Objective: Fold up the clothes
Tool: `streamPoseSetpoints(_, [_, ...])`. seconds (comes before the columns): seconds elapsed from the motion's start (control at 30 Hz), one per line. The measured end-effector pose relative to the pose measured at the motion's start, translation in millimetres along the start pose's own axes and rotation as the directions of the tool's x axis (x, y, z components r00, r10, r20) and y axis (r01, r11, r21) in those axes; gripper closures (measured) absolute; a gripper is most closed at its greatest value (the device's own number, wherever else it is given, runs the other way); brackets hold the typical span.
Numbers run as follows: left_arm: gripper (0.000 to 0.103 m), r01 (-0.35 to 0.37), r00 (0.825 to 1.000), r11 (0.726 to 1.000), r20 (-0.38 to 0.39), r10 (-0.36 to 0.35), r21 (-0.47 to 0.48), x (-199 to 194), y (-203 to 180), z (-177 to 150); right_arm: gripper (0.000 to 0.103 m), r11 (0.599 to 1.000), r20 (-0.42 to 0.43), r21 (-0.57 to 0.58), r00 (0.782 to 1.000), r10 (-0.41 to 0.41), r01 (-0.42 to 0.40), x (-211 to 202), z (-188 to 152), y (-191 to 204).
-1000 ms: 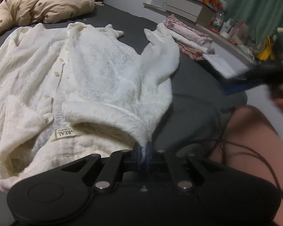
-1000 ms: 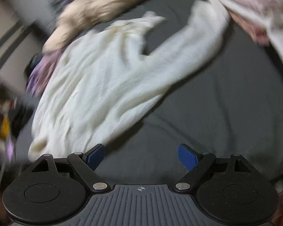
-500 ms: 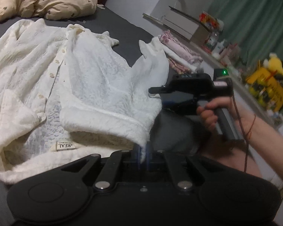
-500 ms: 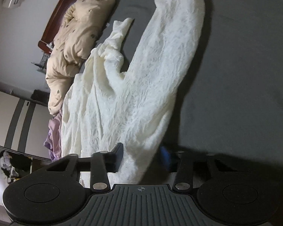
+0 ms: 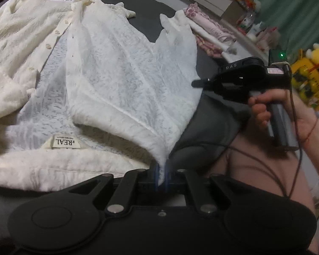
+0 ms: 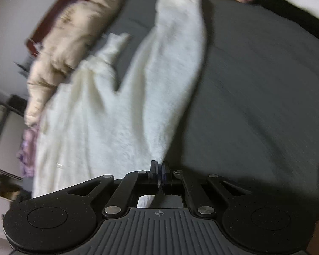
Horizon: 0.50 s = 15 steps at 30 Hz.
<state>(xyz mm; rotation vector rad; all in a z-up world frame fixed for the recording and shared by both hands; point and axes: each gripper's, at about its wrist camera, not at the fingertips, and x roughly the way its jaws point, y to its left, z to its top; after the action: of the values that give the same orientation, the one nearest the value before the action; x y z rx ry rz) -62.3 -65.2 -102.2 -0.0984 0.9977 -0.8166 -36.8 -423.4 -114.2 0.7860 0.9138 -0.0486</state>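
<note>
A white lace cardigan (image 5: 121,70) lies buttons-up on the dark grey bed sheet (image 6: 255,95), its neck label (image 5: 64,142) near me. My left gripper (image 5: 162,176) is shut on the near corner of the folded-over front panel. In the right wrist view the cardigan (image 6: 121,116) runs away up the bed with one sleeve stretched out. My right gripper (image 6: 159,170) has its jaws closing on the cardigan's right side edge, and the pads press the fabric. From the left wrist view that right gripper (image 5: 194,83) meets the garment's right edge, held by a person's hand (image 5: 272,106).
A beige duvet (image 6: 74,31) is bunched at the head of the bed. Folded pink and white clothes (image 5: 208,31) lie at the bed's far right edge. A shelf of clutter and a yellow toy (image 5: 314,55) stand beyond. A knee (image 5: 255,170) and a cable are close on the right.
My right gripper has come down from open above the bed to the cardigan's side edge and shut on it. The left gripper keeps its hold on the fabric corner.
</note>
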Motion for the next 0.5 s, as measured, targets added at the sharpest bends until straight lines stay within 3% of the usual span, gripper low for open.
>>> streamPoseSetpoints(0.07, [0.095, -0.004, 1.000, 1.000, 0.022, 0.003, 0.022, -7, -5, -3, 0.100, 1.000, 0.007, 0.012, 1.000, -0.026, 0.026, -7, -3, 1])
streamPoseSetpoints(0.2, [0.084, -0.014, 0.999, 1.000, 0.037, 0.014, 0.008, -35, -1, -11, 0.096, 0.998, 0.021, -0.002, 0.998, -0.055, 0.055, -31, -12, 5])
streamPoseSetpoints(0.3, [0.070, -0.114, 0.990, 0.993, 0.084, 0.117, -0.038, -71, 13, -14, 0.096, 0.999, 0.009, -0.041, 1.000, -0.002, 0.002, -55, -24, 13])
streamPoseSetpoints(0.37, [0.067, -0.227, 0.963, 0.969, 0.126, 0.238, -0.098, -92, 27, -13, 0.096, 0.996, 0.001, -0.078, 0.999, 0.040, -0.040, -67, -33, 24])
streamPoseSetpoints(0.5, [0.066, -0.462, 0.861, 0.873, 0.157, 0.484, -0.156, -109, 52, -6, 0.095, 0.978, -0.029, -0.144, 0.988, 0.151, -0.154, -77, -56, 54])
